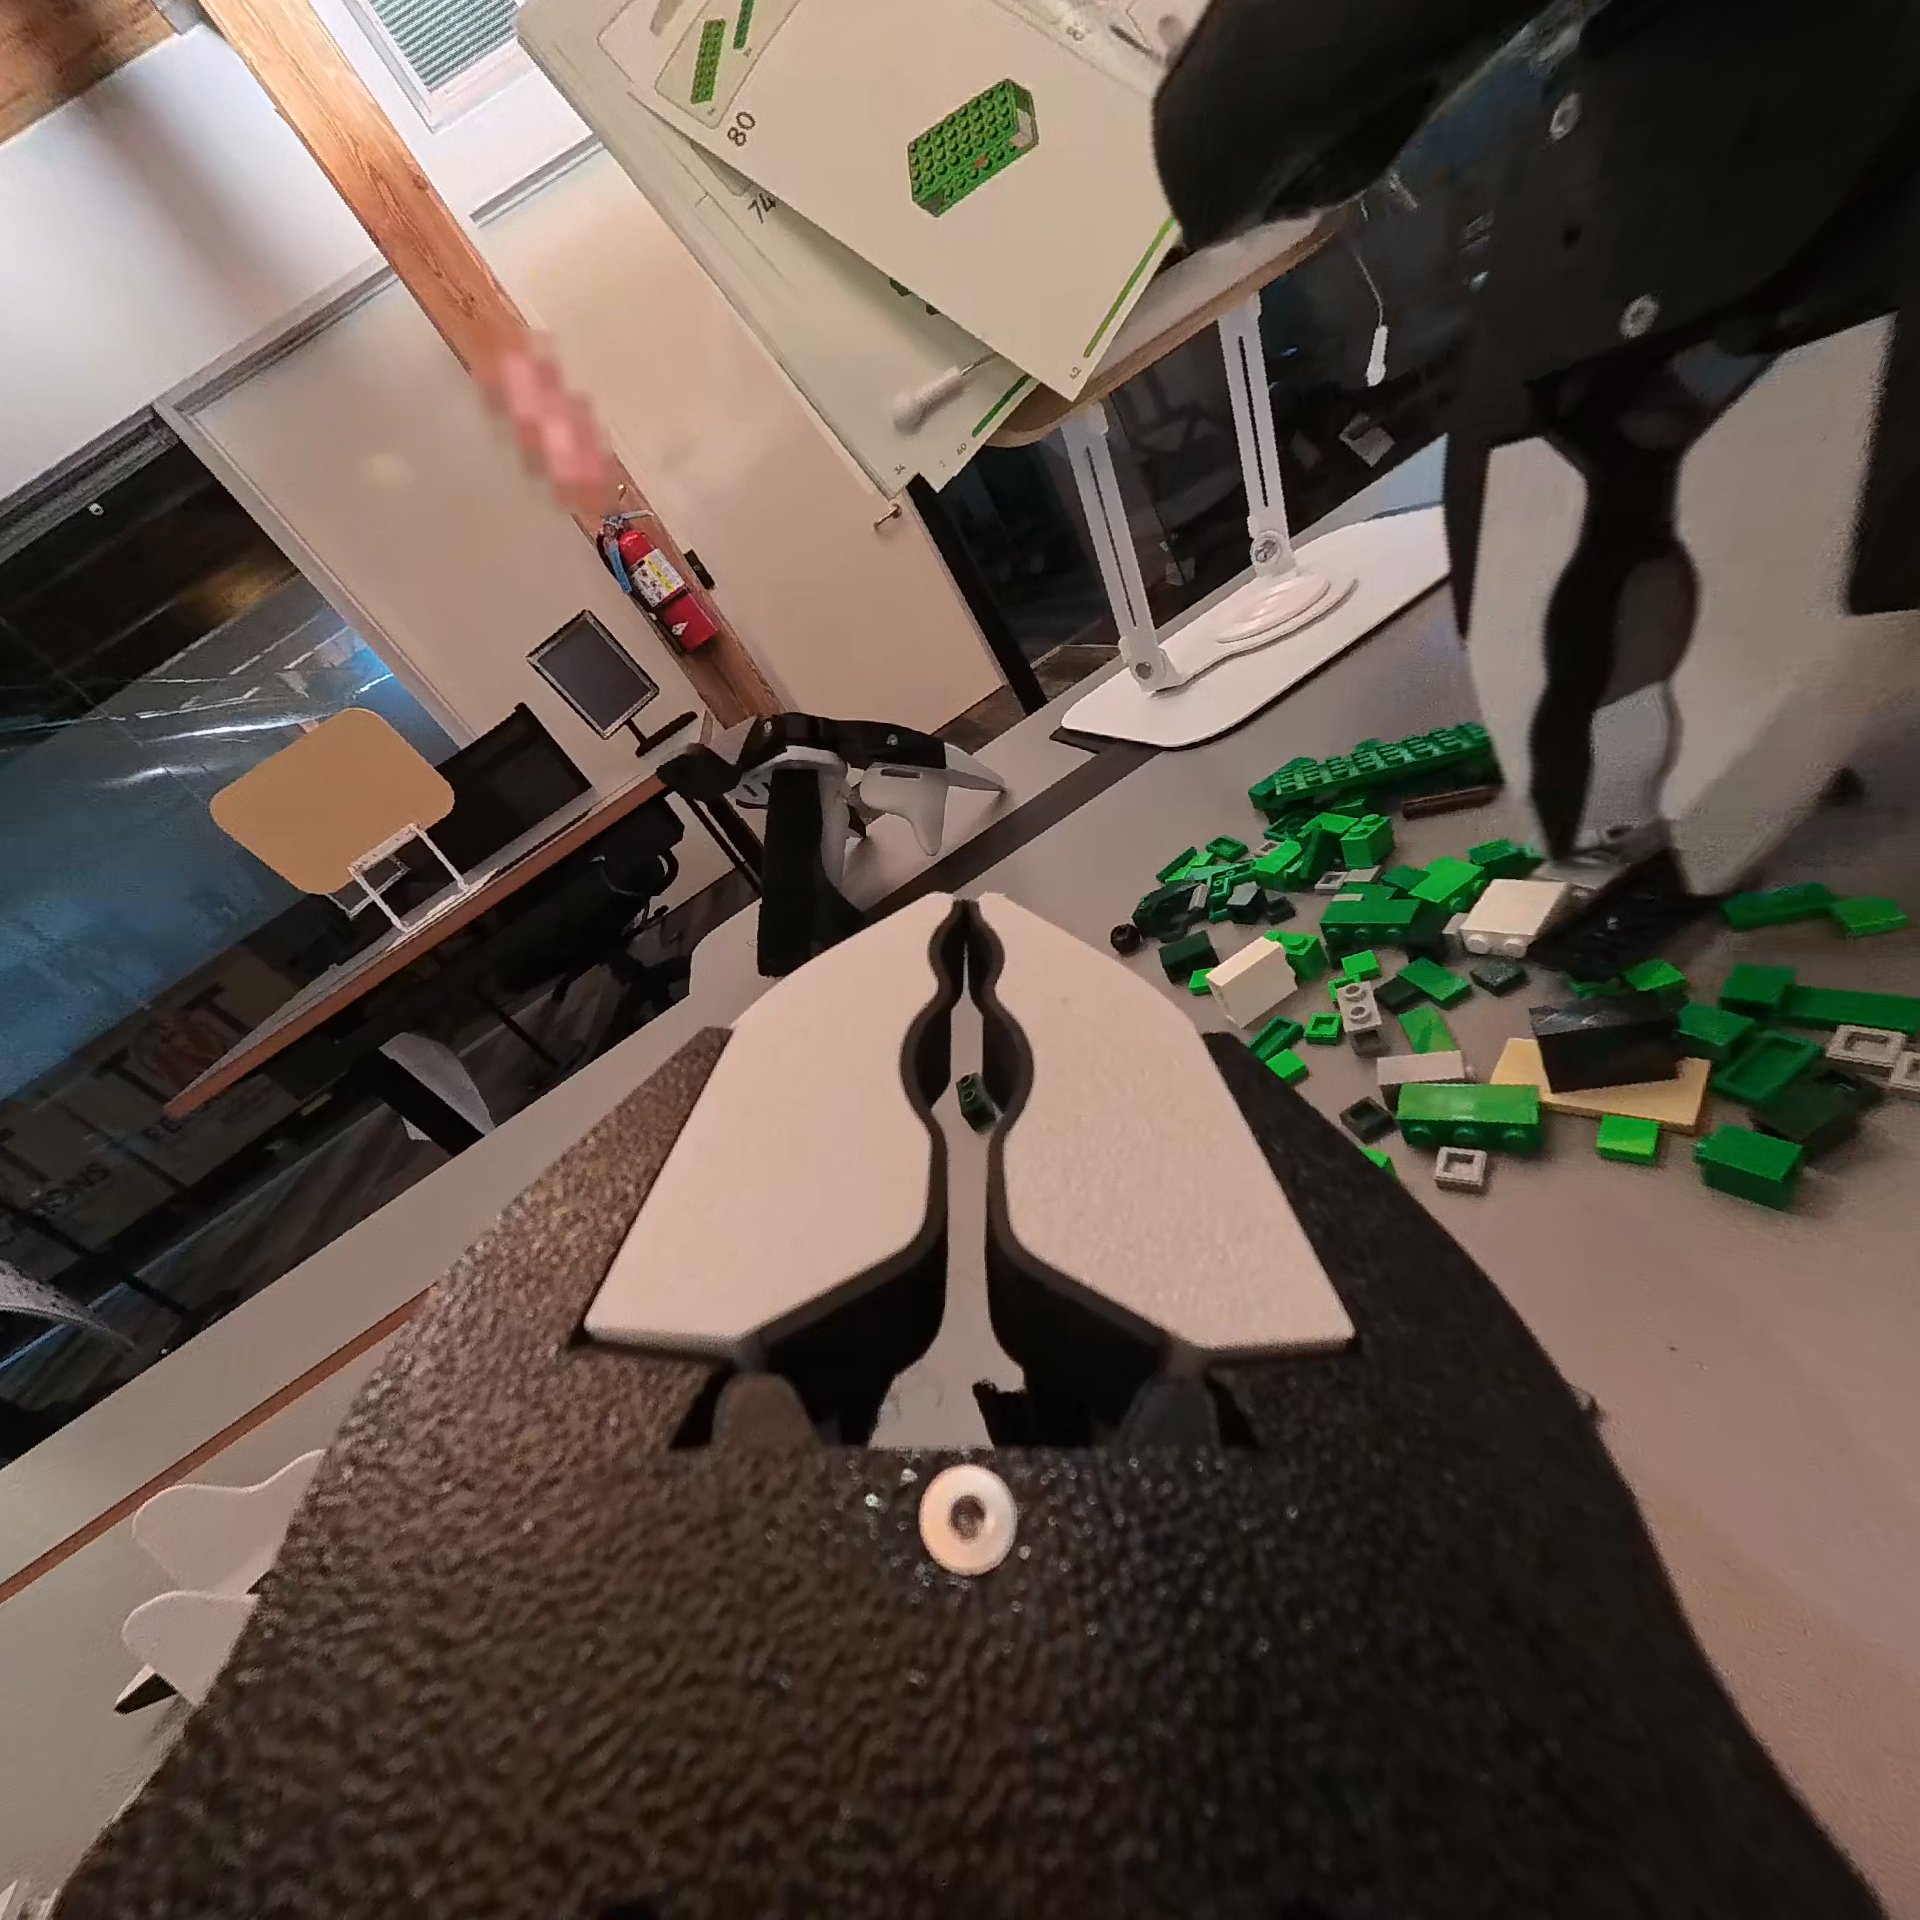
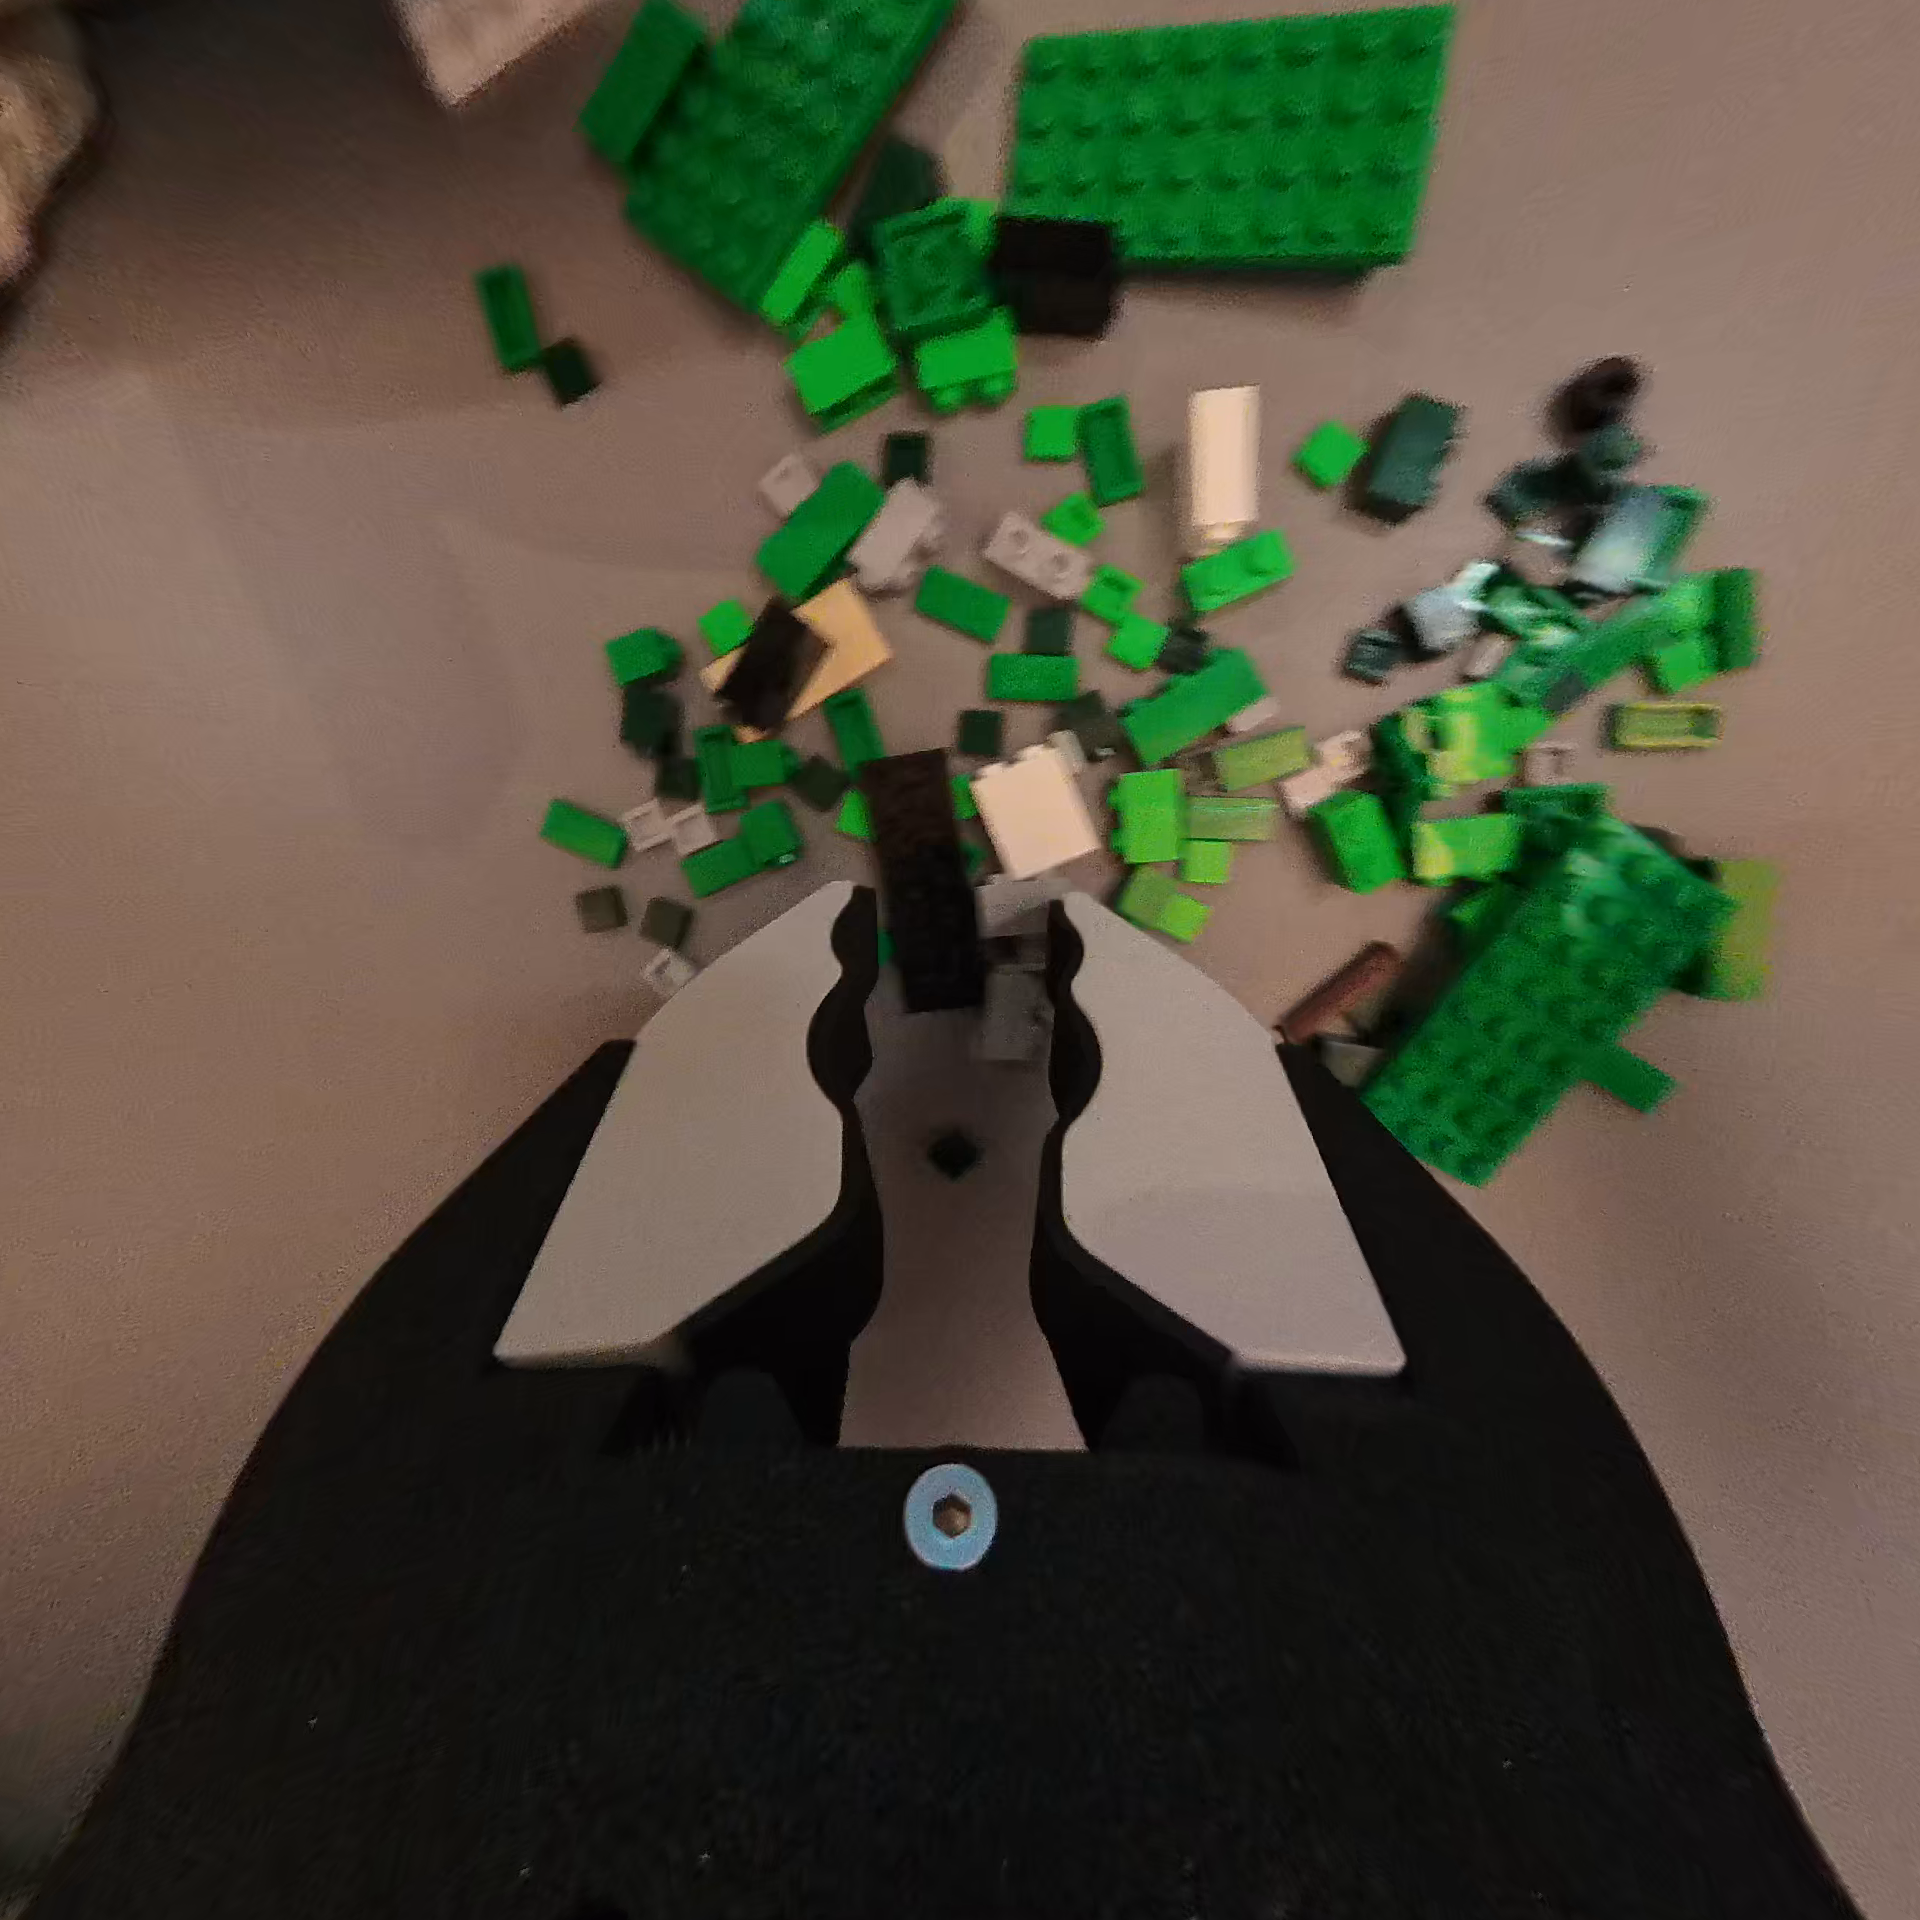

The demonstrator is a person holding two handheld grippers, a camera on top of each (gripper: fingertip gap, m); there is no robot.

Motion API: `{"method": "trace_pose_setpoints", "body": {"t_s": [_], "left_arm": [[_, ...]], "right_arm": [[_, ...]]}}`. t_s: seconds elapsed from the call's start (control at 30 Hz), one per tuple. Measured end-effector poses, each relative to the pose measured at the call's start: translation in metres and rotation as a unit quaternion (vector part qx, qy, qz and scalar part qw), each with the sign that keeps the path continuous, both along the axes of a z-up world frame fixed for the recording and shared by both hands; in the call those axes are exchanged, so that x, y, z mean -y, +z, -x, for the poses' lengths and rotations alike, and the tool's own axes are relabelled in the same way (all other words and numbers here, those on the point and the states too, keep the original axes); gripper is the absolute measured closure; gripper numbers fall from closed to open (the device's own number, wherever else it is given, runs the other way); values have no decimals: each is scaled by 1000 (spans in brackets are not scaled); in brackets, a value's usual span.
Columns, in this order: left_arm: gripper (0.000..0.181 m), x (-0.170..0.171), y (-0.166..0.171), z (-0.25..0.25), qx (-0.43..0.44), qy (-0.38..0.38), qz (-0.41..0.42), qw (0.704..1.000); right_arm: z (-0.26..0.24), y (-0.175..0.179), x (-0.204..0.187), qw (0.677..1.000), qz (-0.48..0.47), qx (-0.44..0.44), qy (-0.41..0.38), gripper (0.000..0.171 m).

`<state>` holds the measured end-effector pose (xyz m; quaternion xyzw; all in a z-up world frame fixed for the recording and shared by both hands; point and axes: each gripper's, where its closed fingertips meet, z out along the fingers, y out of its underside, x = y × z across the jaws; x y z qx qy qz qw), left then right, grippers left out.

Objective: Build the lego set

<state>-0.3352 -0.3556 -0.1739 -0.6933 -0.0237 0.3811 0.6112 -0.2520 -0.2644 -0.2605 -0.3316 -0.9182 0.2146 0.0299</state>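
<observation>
A pile of loose Lego pieces [image 2: 1091, 644], mostly green with some white, grey and black, lies on the grey table. My right gripper [image 2: 961, 909] is open and points down at the pile. A long black studded plate [image 2: 920, 862] lies between its fingertips, close to the left fingertip [image 2: 847, 914]. A white brick [image 2: 1039, 816] lies just beyond. My left gripper [image 1: 966, 920] is shut and empty, held above the table left of the pile [image 1: 1455, 987]. The right gripper [image 1: 1610, 857] also shows there, tips down on the pile.
Large green plates [image 2: 1226, 135] lie at the pile's far side, and a green studded assembly [image 2: 1538, 997] lies to its right. An instruction booklet [image 1: 935, 208] rests on a white stand [image 1: 1247, 623] behind the pile. A spare gripper [image 1: 831, 790] lies near the table's far edge. The tips of one gripper are about 15 cm away from the tips of the other.
</observation>
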Motion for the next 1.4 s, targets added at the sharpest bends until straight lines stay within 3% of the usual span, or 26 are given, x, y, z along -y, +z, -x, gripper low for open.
{"method": "trace_pose_setpoints", "body": {"t_s": [0.13,0.3,0.6,0.77,0.93,1.03,1.17,1.4], "left_arm": [[181,0,0,0,0,0,1,1000],[181,0,-1,1,0,1,2,1000],[181,2,2,2,1,5,-8,1000],[181,2,2,2,2,4,-8,1000],[181,2,1,2,2,5,-7,1000],[181,2,2,2,2,5,-7,1000],[181,2,2,2,-1,4,-5,1000],[181,3,3,2,-1,6,-8,1000]], "right_arm": [[-11,8,7,999,32,30,17,144],[31,18,-41,992,-35,-87,-78,143],[45,9,-96,975,-99,-127,-156,146],[43,8,-82,979,-11,-107,-172,139],[50,-1,-86,976,-11,-108,-190,135],[62,6,-111,958,-45,-152,-241,144],[62,15,-121,949,-63,-183,-248,143],[49,44,-85,936,48,-248,-245,142]]}}
